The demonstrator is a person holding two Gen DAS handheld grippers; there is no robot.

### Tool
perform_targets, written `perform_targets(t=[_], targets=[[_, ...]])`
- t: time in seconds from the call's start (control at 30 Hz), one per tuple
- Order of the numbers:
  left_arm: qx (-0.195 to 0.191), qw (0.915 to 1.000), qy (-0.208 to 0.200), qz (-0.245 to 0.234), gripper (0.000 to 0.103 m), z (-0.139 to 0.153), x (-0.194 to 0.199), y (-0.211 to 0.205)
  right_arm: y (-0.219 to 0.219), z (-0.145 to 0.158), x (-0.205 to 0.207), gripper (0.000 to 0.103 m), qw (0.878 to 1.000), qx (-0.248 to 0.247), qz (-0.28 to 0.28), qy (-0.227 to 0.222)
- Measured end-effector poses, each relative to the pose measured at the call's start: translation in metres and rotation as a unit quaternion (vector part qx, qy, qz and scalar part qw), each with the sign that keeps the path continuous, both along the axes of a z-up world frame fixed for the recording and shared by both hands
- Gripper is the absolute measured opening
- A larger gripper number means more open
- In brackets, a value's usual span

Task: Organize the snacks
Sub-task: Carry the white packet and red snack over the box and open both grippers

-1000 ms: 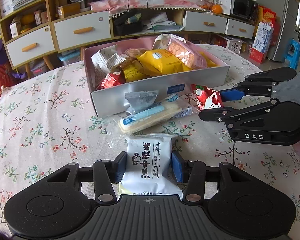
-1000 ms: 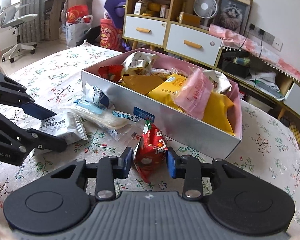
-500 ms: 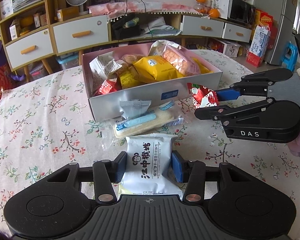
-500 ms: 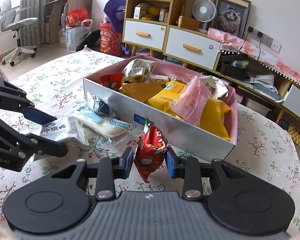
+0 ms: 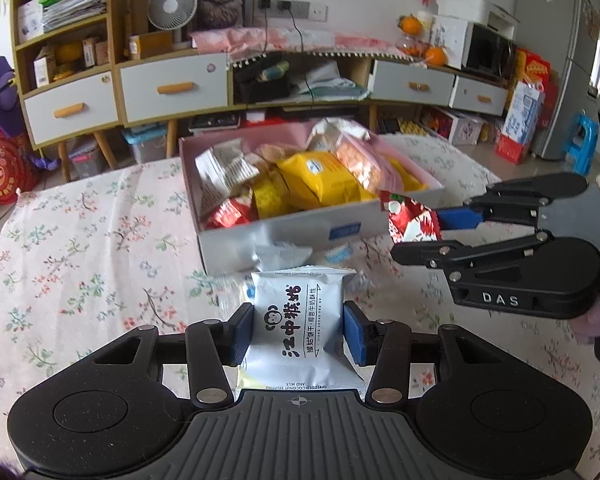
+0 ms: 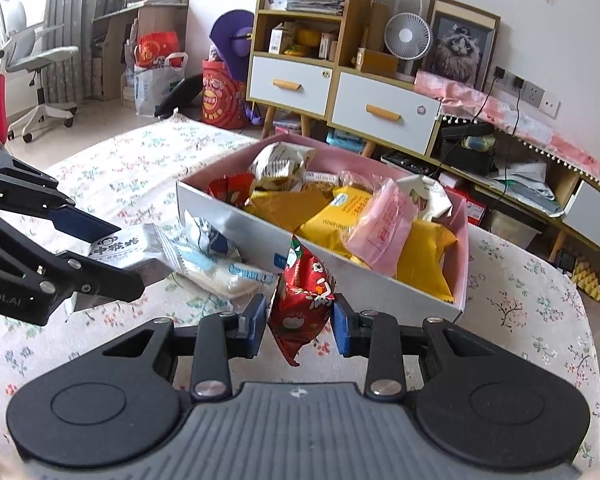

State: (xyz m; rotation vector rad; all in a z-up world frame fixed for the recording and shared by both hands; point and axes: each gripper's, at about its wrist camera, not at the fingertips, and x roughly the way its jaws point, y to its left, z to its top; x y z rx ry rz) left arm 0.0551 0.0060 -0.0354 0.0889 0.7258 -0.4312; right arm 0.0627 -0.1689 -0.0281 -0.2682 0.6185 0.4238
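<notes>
Left gripper (image 5: 299, 338) clamps the white packet (image 5: 298, 330) — "SHREDDED COCONUT STUFFING"; right gripper (image 6: 300, 320), marked "DAS", pinches the red packet (image 6: 302, 298) beside the box (image 6: 380, 280).

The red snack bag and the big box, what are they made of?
The red snack bag looks like shiny plastic or foil film: it crinkles and glints. The box looks like cardboard with a silvery smooth outside and pink inside, judging by its thin, stiff, straight walls.
</notes>
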Motion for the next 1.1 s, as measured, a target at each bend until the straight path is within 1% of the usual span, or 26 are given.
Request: perform_targets(t=[0.23, 0.37, 0.57, 0.8, 1.1], targets=[[-0.027, 0.9992, -0.011, 0.026, 0.045, 0.015, 0.012, 0.005, 0.001, 0.012, 0.006, 0.031, 1.000, 0.028, -0.004, -0.010], [-0.029, 0.9990, -0.016, 0.030, 0.045, 0.022, 0.025, 0.001, 0.001, 0.018, 0.013, 0.031, 0.999, 0.039, -0.009, -0.017], [-0.032, 0.9988, -0.024, 0.029, 0.045, 0.028, 0.048, -0.010, -0.003, 0.032, 0.036, 0.031, 0.998, 0.055, -0.020, -0.027], [-0.027, 0.9989, -0.031, 0.023, 0.045, 0.027, 0.080, -0.022, -0.007, 0.033, 0.063, 0.031, 0.998, 0.058, -0.030, -0.027], [-0.028, 0.9989, -0.018, 0.032, 0.045, 0.012, 0.119, -0.028, -0.018, 0.032, 0.100, 0.032, 0.995, 0.077, -0.056, -0.010]])
